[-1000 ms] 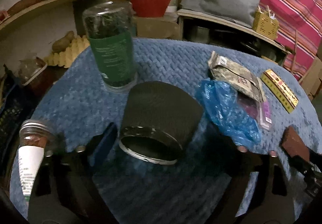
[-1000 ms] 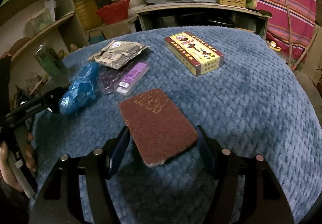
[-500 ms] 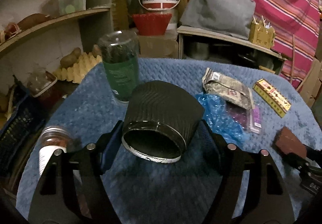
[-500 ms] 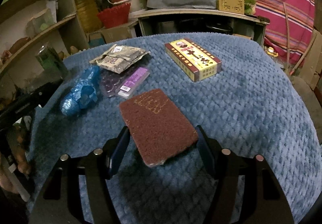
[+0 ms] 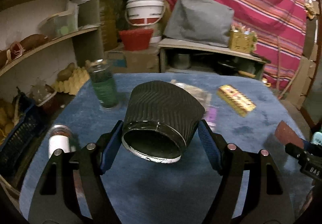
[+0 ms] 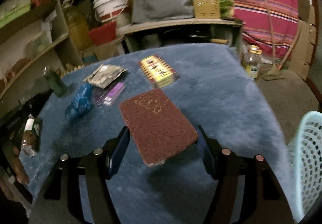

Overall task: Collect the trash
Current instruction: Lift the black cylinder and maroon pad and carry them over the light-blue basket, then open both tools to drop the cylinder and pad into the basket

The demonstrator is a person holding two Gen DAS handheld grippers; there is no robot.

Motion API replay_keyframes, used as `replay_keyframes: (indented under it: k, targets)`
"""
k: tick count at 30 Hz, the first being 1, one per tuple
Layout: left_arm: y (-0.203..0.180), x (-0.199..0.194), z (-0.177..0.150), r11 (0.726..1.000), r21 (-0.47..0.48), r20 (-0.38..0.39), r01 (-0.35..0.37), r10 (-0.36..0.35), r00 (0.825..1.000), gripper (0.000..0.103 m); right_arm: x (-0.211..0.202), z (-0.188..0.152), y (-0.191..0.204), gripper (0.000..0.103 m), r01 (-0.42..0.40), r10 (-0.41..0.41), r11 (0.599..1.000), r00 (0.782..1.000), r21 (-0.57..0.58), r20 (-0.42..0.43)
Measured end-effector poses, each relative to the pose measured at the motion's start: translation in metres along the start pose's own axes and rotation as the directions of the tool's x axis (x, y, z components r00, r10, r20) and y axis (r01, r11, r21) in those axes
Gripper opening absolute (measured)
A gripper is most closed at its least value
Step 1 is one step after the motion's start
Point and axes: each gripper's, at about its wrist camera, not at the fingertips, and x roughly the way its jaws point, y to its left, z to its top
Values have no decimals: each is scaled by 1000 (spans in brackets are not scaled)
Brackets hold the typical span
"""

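So the black ribbed paper cup (image 5: pixel 161 115) is up off the blue cloth, tipped on its side with the open white-rimmed mouth facing the camera. The brown scrubby pad (image 6: pixel 157 123) is lifted too, flat-ish, a bit worn near the far end. Still on the cloth: a crumpled blue plastic bag (image 6: pixel 79 102), a purple blister pack (image 6: pixel 110 93) and a greyish foil wrapper (image 6: pixel 105 76), all bunched together.

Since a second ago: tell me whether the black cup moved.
Yes. The black cup left the blue cloth, lifted clear in the left gripper, against the green jar.
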Motion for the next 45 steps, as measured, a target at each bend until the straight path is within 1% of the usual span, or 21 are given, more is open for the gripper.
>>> replay_keyframes:
  k: [5,10,15,19,23,26,28,29,31,36,38,40,43,45]
  targets:
    - [-53,-23,-6,997,47,11,66,-67,998,73,-46,4,-44,65,43,-44,998,998,38,43]
    - [-118,-43,-14,982,100,12,159,-161,987,73,-89,3,-90,65,116,-120,992,989,51,82]
    - [-178,-57,-23,958,130,-11,255,-256,967,73,-117,-4,-140,65,194,-202,977,975,83,92]
    - [-223,-68,-33,936,173,-26,307,-307,951,73,-137,-15,-189,65,264,-275,957,957,123,89]
    - [-266,-78,-44,909,224,-42,351,-351,935,73,-147,-27,-224,65,295,-311,942,947,160,86]
    - [-298,-85,-55,884,252,-67,394,-390,918,73,-151,-35,-242,65,325,-341,931,937,166,79]
    - [-314,-86,-60,868,264,-79,421,-416,906,73,-152,-38,-250,65,331,-346,929,935,166,71]
    - [-324,-88,-65,854,270,-86,445,-438,895,73,-152,-40,-255,65,336,-351,927,934,167,66]
    - [-337,-90,-71,837,281,-99,469,-461,882,73,-153,-43,-261,65,346,-361,923,931,169,62]
    - [-368,-87,-82,806,314,-137,501,-484,864,73,-155,-52,-285,65,360,-374,910,927,205,34]
    - [-378,-90,-86,798,338,-133,499,-485,864,73,-155,-56,-294,65,364,-378,905,926,218,23]
    - [-387,-90,-88,789,347,-140,507,-491,860,73,-156,-59,-298,65,366,-380,902,925,229,18]
    - [-394,-89,-89,780,334,-152,529,-509,847,73,-156,-63,-301,65,373,-387,898,922,232,13]
    - [-399,-90,-87,767,334,-159,548,-527,835,73,-156,-62,-301,65,380,-393,896,919,230,11]
